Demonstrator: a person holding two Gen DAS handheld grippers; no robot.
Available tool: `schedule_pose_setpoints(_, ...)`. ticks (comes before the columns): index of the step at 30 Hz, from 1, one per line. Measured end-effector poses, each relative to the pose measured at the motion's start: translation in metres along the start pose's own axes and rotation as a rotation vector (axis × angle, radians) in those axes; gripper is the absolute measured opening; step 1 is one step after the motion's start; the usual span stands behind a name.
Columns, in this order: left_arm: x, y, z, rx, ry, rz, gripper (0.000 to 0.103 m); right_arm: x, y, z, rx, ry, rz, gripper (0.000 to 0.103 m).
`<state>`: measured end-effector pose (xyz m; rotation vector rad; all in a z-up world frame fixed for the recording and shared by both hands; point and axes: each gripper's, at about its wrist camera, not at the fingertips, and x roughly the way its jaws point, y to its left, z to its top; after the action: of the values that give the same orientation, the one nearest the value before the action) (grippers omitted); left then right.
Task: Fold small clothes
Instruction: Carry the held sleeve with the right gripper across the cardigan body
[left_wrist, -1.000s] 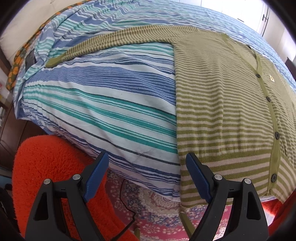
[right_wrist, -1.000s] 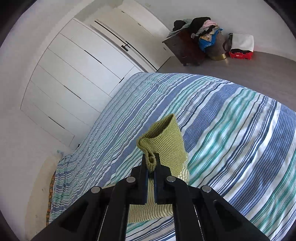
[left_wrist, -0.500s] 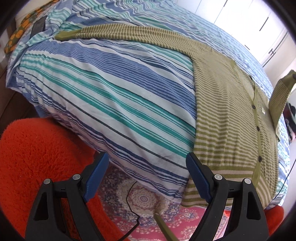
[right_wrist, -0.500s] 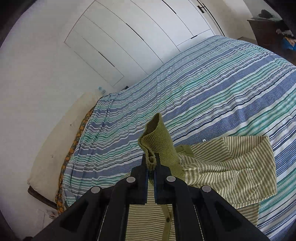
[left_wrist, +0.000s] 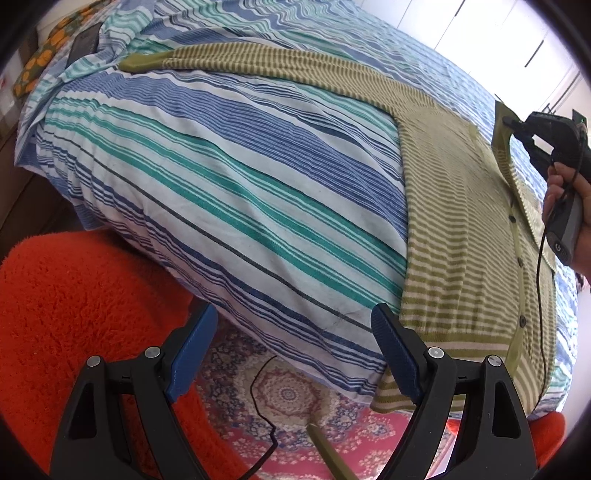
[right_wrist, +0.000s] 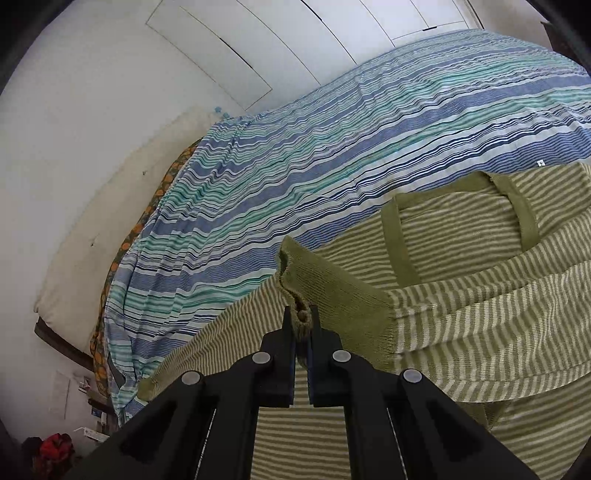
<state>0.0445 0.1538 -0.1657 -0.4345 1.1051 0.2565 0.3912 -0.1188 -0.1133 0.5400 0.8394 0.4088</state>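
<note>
A green and cream striped cardigan (left_wrist: 461, 229) lies buttoned on the striped bed, its hem at the near edge. Its left sleeve (left_wrist: 258, 61) stretches out flat toward the pillow end. My right gripper (right_wrist: 301, 314) is shut on the plain green cuff (right_wrist: 321, 280) of the other sleeve and holds it over the cardigan's body (right_wrist: 461, 229). It also shows in the left wrist view (left_wrist: 508, 122), at the far right above the button band. My left gripper (left_wrist: 291, 354) is open and empty, below the bed's near edge, just left of the hem.
The bed has a blue, teal and white striped cover (left_wrist: 221, 177). An orange fluffy rug (left_wrist: 66, 302) and a patterned pink carpet (left_wrist: 288, 398) lie on the floor under my left gripper. A dark phone-like object (left_wrist: 83, 46) lies near the bed's far left corner. White wardrobe doors (right_wrist: 295, 44) stand behind.
My right gripper has carried the cuff from the bed's far side across onto the cardigan's front, folding the sleeve over. My left gripper stayed open, its view swinging left.
</note>
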Motion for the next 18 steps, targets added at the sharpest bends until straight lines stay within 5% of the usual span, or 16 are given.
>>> schedule_pose_setpoints(6, 0.002, -0.002, -0.001, 0.011, 0.007, 0.014, 0.087, 0.017, 0.004, 0.002, 0.05, -0.005, -0.037, 0.007)
schedule_pose_setpoints(10, 0.003, -0.002, 0.0, 0.01, 0.008, 0.016, 0.087, 0.047, 0.012, -0.009, 0.035, 0.164, 0.097, 0.055)
schedule_pose_setpoints(11, 0.003, -0.002, 0.0, 0.009, 0.008, 0.016, 0.087, 0.051, 0.015, -0.015, 0.02, 0.213, 0.14, 0.058)
schedule_pose_setpoints(14, 0.003, -0.002, 0.0, 0.008, 0.007, 0.014, 0.087, 0.039, 0.016, -0.022, -0.01, 0.261, 0.23, 0.057)
schedule_pose_setpoints(18, 0.003, 0.001, 0.0, 0.003, 0.007, 0.01, 0.087, -0.011, -0.026, 0.003, 0.061, 0.188, 0.245, 0.057)
